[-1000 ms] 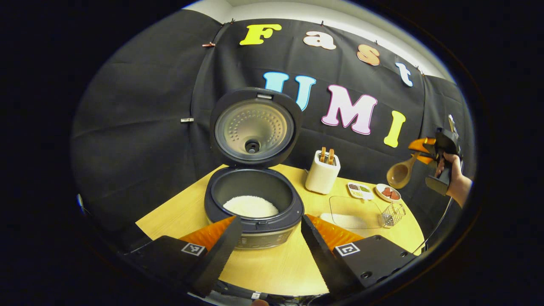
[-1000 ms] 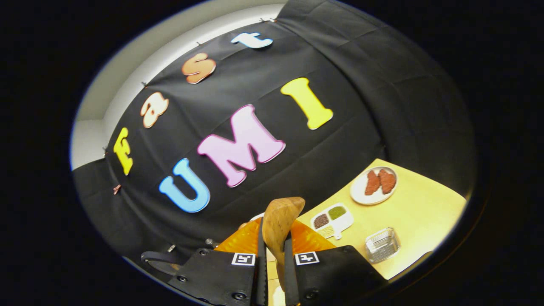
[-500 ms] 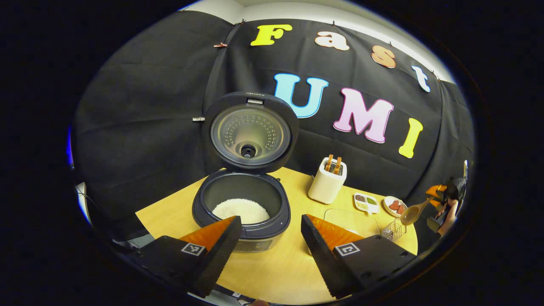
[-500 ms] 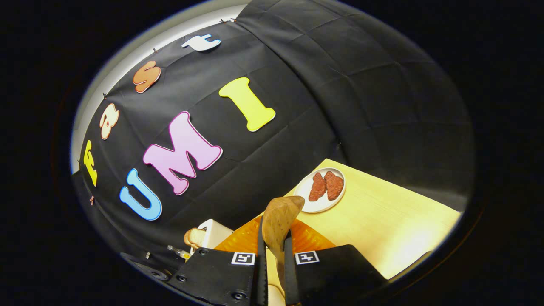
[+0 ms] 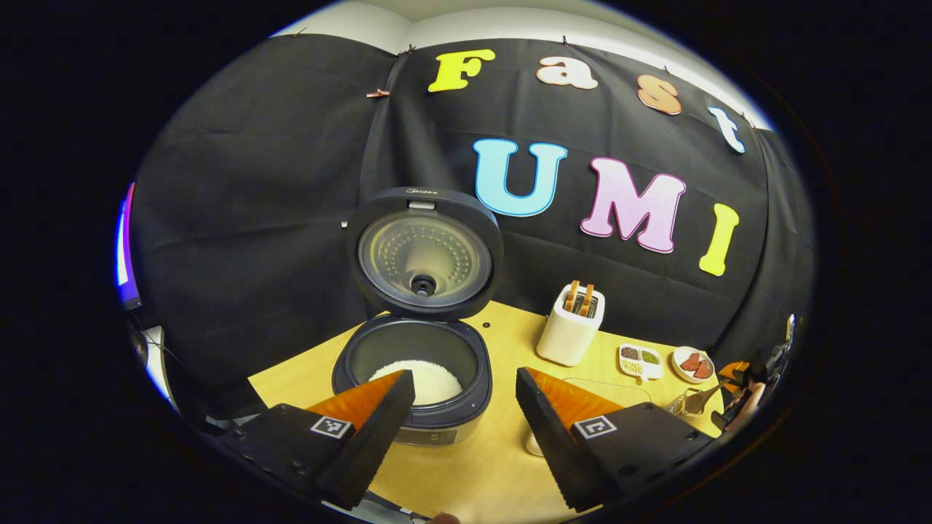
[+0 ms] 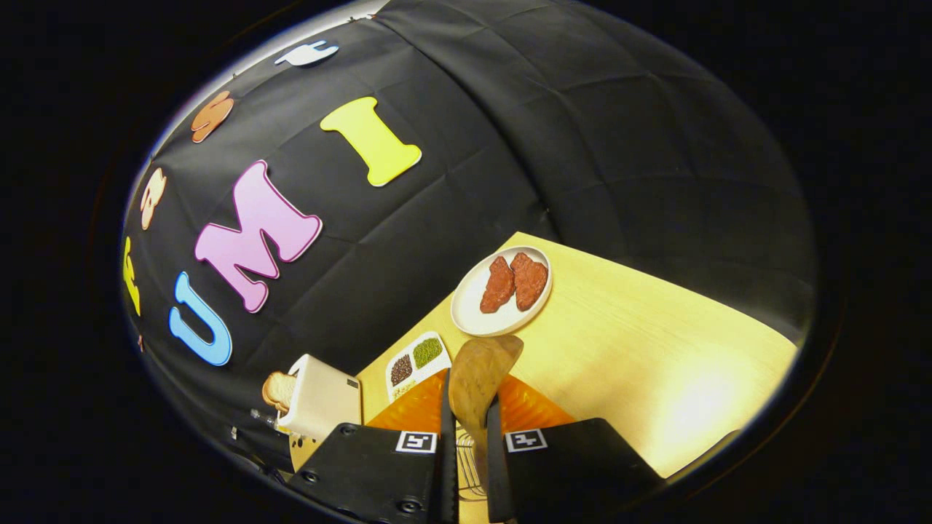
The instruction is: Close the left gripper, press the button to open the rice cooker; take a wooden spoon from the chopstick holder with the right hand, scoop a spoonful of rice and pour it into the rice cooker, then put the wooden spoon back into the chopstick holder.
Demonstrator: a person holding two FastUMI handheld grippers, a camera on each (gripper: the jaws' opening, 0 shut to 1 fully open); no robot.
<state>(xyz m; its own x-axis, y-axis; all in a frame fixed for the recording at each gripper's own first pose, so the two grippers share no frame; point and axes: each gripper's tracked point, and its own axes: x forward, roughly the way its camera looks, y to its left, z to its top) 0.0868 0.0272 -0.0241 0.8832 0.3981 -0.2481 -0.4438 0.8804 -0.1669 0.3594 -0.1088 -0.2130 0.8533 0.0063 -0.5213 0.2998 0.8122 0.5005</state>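
Your right gripper [image 6: 466,437] has its 2 fingers clamped on the wooden spoon [image 6: 477,378] over the table's right end; it's light, stiff, smooth; grip mid-handle; your left gripper [image 5: 459,415] gapes wide, empty, before the open rice cooker [image 5: 415,364].

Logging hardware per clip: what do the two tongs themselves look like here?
In both gripper views, the left tongs and right tongs share one build: flat black housings with visible screws, each bearing a small square black-and-white marker. Two long tapering fingers with saw-toothed inner edges project from them, backed by ribbed translucent orange wedges. No sleeve or cable is clearly discernible.
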